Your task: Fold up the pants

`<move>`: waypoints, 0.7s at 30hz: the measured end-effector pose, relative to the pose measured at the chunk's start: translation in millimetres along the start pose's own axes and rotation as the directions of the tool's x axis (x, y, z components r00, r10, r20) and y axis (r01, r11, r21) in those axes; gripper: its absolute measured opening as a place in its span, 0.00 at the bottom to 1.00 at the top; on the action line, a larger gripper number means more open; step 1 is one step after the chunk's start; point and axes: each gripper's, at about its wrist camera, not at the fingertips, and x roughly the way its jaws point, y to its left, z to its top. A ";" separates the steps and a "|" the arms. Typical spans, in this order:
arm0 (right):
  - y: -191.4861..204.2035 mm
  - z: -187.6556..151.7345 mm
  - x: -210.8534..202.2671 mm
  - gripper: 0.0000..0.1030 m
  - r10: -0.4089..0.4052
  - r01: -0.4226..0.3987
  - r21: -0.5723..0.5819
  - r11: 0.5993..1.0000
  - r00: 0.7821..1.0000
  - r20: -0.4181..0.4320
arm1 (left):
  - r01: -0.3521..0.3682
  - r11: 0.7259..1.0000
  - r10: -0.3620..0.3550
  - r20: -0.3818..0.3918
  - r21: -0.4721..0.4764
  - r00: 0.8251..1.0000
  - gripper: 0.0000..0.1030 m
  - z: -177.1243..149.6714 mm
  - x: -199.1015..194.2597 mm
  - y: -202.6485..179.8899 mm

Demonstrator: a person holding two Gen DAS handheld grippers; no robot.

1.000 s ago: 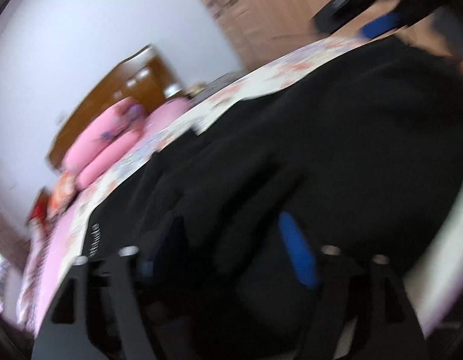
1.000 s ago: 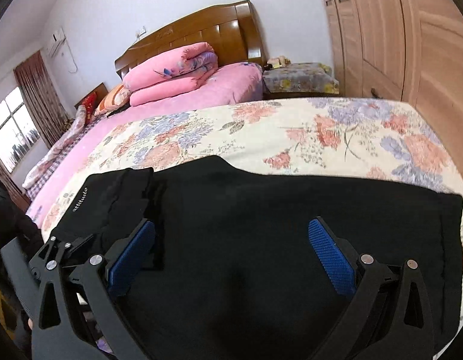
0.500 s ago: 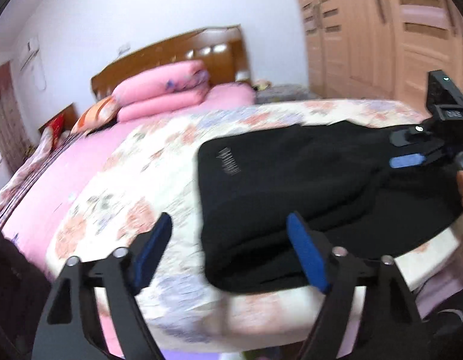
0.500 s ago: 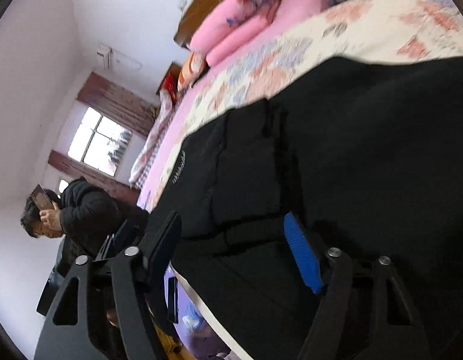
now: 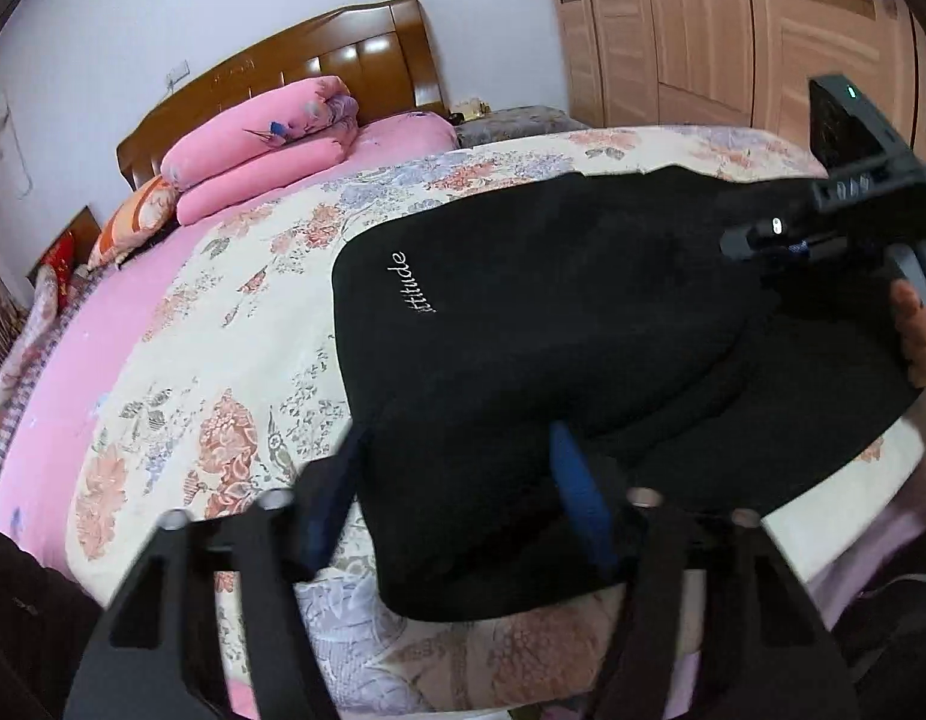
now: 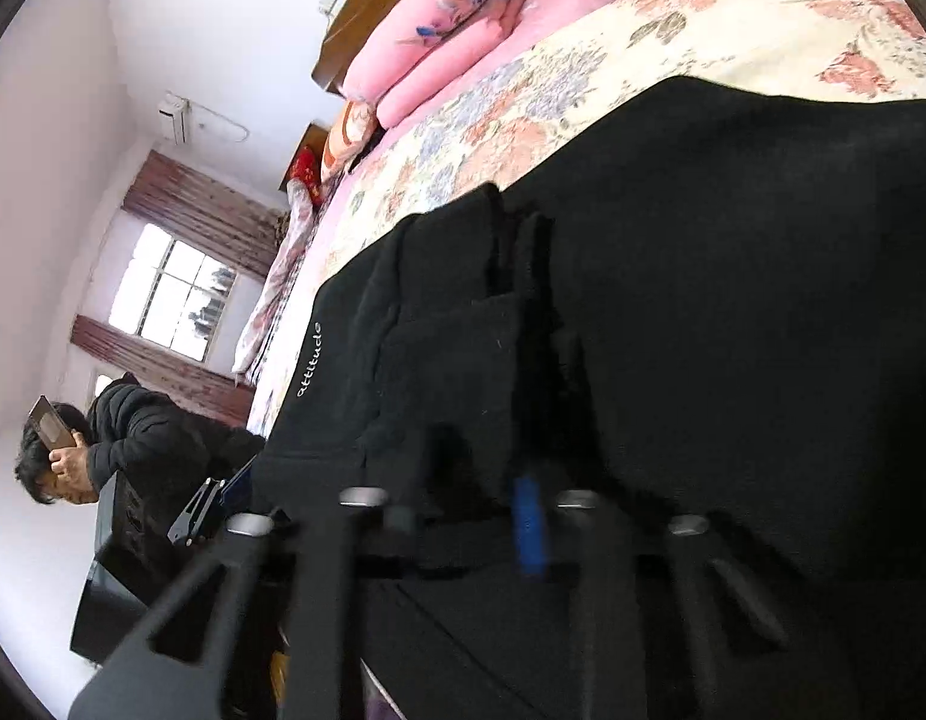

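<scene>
One pair of black pants point(image 5: 571, 324) is laid on the bed point(image 5: 235, 324), near its foot edge, on a floral cover point(image 5: 223, 420). The pants are already doubled over, and a white word is seen on the upper layer near its left edge.

The left gripper point(image 5: 457, 504) is held at the near corner of the pants. Its two blue pads are spread, and the corner of the cloth is seen between them; whether the cloth is touched cannot be told. The right gripper point(image 6: 463, 516) is lowered onto the pants at the other side. Its fingers are blurred and stand closer together, with dark cloth between them, but a real pinch cannot be told.

In the left view, the right gripper point(image 5: 823, 222) and part of a hand point(image 5: 919, 336) are seen over the far right part of the pants.

At the head of the bed, two pink rolled quilts point(image 5: 259, 144) are stacked before a wooden headboard point(image 5: 319, 60). A wardrobe point(image 5: 733, 30) is placed at the right. In the right view, one window point(image 6: 175, 300) with curtains and one person point(image 6: 91, 450) in a dark jacket are seen beside the bed.
</scene>
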 end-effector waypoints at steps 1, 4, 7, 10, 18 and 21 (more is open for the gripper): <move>3.1 -0.9 -2.2 0.09 -0.004 0.004 -0.013 1.000 1.000 0.014 | 0.008 1.000 -0.008 0.008 -0.002 1.000 0.40 -0.3 -3.8 1.4; 22.4 -3.3 -11.6 0.09 -0.005 0.009 -0.073 0.997 0.999 0.048 | 0.011 1.000 -0.011 0.049 0.005 0.999 0.34 -1.3 -19.6 2.0; 45.3 -11.6 -31.6 0.09 -0.011 0.022 -0.131 0.991 0.996 0.085 | 0.028 0.999 -0.029 0.063 0.023 0.998 0.36 -4.4 -29.0 0.0; 38.6 -20.4 -38.9 0.09 -0.024 0.031 -0.096 0.995 0.997 0.069 | 0.019 0.998 -0.022 0.049 0.063 0.999 0.52 -11.7 -30.1 -2.7; 10.8 -31.5 -23.2 0.66 -0.002 -0.001 -0.069 0.998 0.999 -0.040 | -0.019 0.999 0.018 0.017 0.042 1.000 0.83 -23.6 -33.8 -3.7; 23.7 -32.5 -39.7 0.94 -0.102 0.105 -0.142 0.984 0.994 0.027 | -0.006 1.000 0.007 0.063 -0.008 0.998 0.90 -23.2 -46.3 -2.8</move>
